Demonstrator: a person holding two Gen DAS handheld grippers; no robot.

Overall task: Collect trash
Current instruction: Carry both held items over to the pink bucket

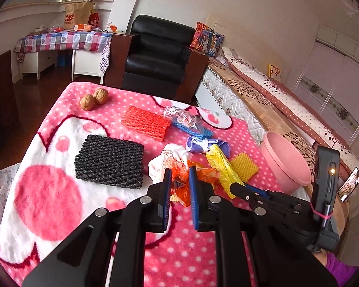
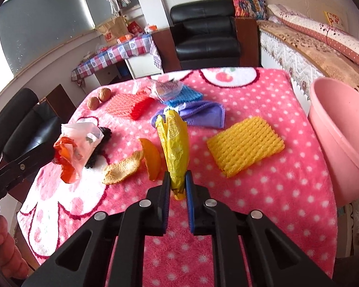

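My left gripper (image 1: 180,174) is shut on an orange and white plastic wrapper (image 1: 177,167), held above the pink blanket (image 1: 174,251); the same wrapper (image 2: 71,150) hangs from it at the left of the right wrist view. My right gripper (image 2: 177,179) is shut on a yellow plastic wrapper (image 2: 176,143) and holds it upright above the blanket; it also shows in the left wrist view (image 1: 221,165). Two orange peel pieces (image 2: 136,165) lie on the blanket just left of it. A pink basin (image 2: 342,138) stands at the right edge.
On the blanket lie black (image 1: 110,161), red (image 1: 144,122), yellow (image 2: 245,143) and blue (image 2: 186,96) foam nets, a purple cloth (image 2: 201,116), a clear wrapper (image 2: 166,87) and two walnuts (image 1: 93,99). A black armchair (image 1: 158,55) and a bed (image 1: 263,95) stand behind.
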